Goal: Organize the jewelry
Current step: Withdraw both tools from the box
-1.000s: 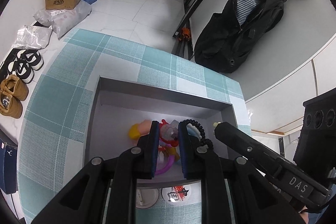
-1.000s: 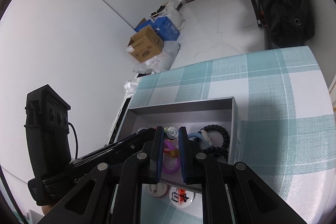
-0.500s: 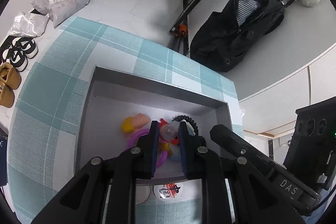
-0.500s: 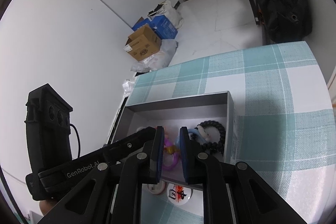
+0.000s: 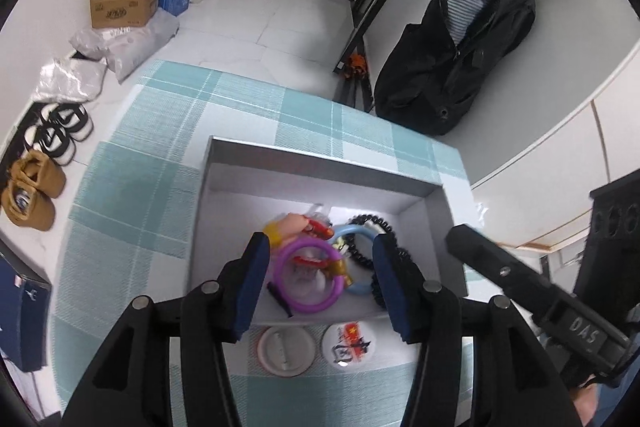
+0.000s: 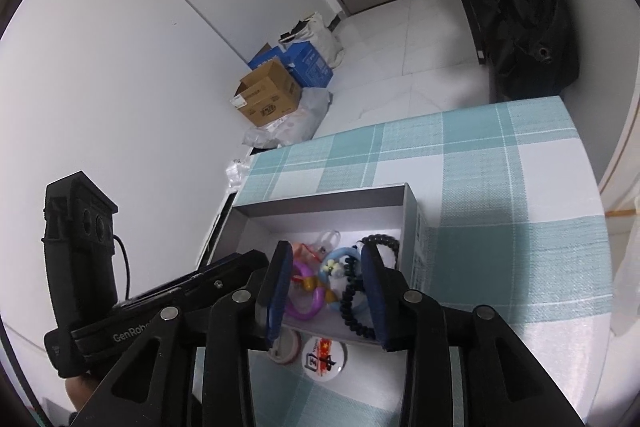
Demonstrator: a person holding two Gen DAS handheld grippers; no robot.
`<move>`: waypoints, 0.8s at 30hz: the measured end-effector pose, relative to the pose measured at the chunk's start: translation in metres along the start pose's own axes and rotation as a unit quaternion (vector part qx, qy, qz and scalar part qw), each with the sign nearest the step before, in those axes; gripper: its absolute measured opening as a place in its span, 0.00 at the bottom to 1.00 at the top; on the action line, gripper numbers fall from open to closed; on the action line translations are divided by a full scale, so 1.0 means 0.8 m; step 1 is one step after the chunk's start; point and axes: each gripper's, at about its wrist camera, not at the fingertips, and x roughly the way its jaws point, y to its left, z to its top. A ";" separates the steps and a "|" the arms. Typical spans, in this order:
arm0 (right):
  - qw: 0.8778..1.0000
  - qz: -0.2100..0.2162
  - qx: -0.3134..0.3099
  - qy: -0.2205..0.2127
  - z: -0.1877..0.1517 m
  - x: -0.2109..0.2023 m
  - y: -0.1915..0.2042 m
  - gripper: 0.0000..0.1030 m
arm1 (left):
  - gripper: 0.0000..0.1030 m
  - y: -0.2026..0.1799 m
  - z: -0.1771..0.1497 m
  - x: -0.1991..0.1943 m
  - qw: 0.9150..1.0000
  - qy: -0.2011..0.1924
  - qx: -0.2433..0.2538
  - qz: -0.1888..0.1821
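- The grey box (image 5: 320,163) lies on the teal-and-white checked cloth (image 5: 132,195), its long axis running left to right across the left wrist view, open side up
- The jewelry sits piled in the near right part of the box: a purple ring (image 5: 310,277) lies flat, with a pale blue ring (image 5: 356,259) touching its right side and a black beaded bracelet (image 5: 376,243) curving around the far and right edge of the pile
- A yellow and pink piece (image 5: 284,225) and a red piece (image 5: 318,227) lie just beyond the purple ring; what they are I cannot tell
- In the right wrist view the bracelet (image 6: 360,291) runs near to far along the right wall of the box (image 6: 408,227)
- The left gripper (image 5: 318,283) hangs over the pile with its jaws spread wide, holding nothing
- The right gripper (image 6: 326,291) is likewise spread wide and empty above the same pile
- Two round badges lie on the cloth just outside the near wall: a plain white one (image 5: 284,349) and one with red and black characters (image 5: 350,345), too small to read
- "DAS" shows on the right gripper's body in the left view, and "GenRobo" on the left gripper's body in the right view
- A cardboard carton (image 5: 124,1) on the floor bears print that is illegible
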 end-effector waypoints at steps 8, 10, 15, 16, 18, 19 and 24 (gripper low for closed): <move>0.999 -0.003 -0.036 -0.007 -0.017 -0.018 0.011 0.44 | 0.48 0.001 -0.020 -0.021 0.998 -0.016 0.032 0.051; 0.999 -0.002 -0.045 -0.011 -0.022 -0.022 0.014 0.52 | 0.58 -0.001 -0.024 -0.027 0.997 -0.028 0.045 0.062; 0.997 0.011 -0.070 -0.010 -0.034 -0.024 0.027 0.52 | 0.61 -0.004 -0.035 -0.038 0.994 -0.045 0.065 0.074; 0.997 0.015 -0.078 -0.013 -0.036 -0.027 0.031 0.52 | 0.61 -0.004 -0.037 -0.040 0.994 -0.047 0.069 0.074; 0.995 0.020 -0.093 -0.019 -0.039 -0.032 0.038 0.56 | 0.61 -0.004 -0.042 -0.045 0.993 -0.053 0.072 0.074; 0.995 0.022 -0.099 -0.023 -0.041 -0.035 0.041 0.59 | 0.61 -0.004 -0.044 -0.048 0.993 -0.055 0.072 0.072; 0.991 0.028 -0.128 -0.023 -0.055 -0.038 0.059 0.62 | 0.61 -0.006 -0.055 -0.053 0.993 -0.058 0.077 0.074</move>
